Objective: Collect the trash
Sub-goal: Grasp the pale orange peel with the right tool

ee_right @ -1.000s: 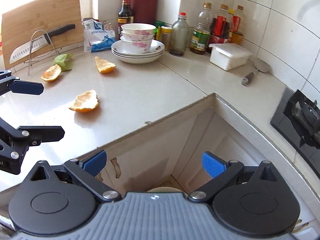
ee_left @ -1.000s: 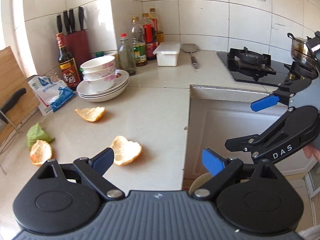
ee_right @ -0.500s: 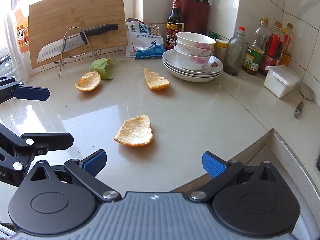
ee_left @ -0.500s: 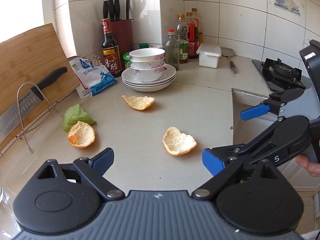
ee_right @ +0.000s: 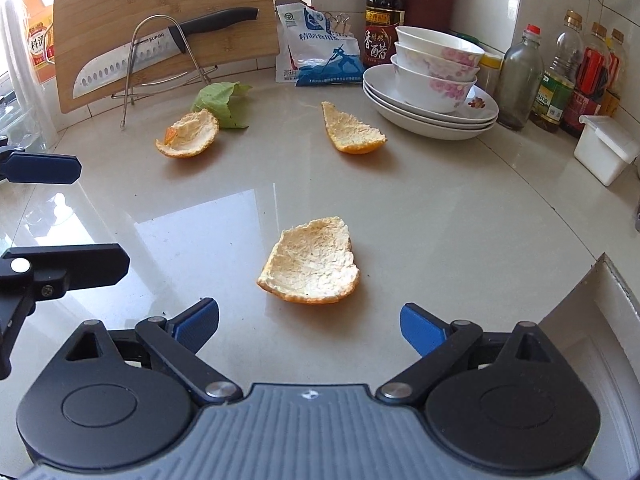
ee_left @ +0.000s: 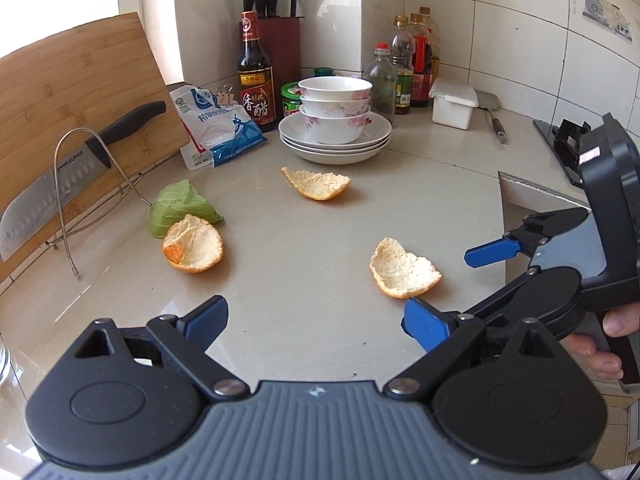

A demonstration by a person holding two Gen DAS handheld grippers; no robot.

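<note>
Three orange peels and a green leaf lie on the beige counter. The near peel (ee_right: 310, 270) sits just ahead of my open, empty right gripper (ee_right: 310, 326); it also shows in the left wrist view (ee_left: 402, 274). A second peel (ee_left: 194, 246) rests against the leaf (ee_left: 180, 206), ahead of my open, empty left gripper (ee_left: 316, 320). The third peel (ee_left: 318, 184) lies further back by the dishes. In the right wrist view the left peel (ee_right: 188, 136), leaf (ee_right: 224, 102) and far peel (ee_right: 352, 132) lie beyond the near one.
Stacked bowls on plates (ee_left: 336, 120), a salt bag (ee_left: 216, 128), sauce bottles (ee_left: 256, 80) and a white box (ee_left: 454, 102) line the back. A knife (ee_left: 76, 164) on a wire rack leans on a cutting board (ee_left: 60, 96) at left. The counter edge (ee_right: 600, 280) drops off at right.
Both grippers have swung left from the counter's corner and cabinet to over the counter. The peels now sit closer and more centred. Both grippers stay open.
</note>
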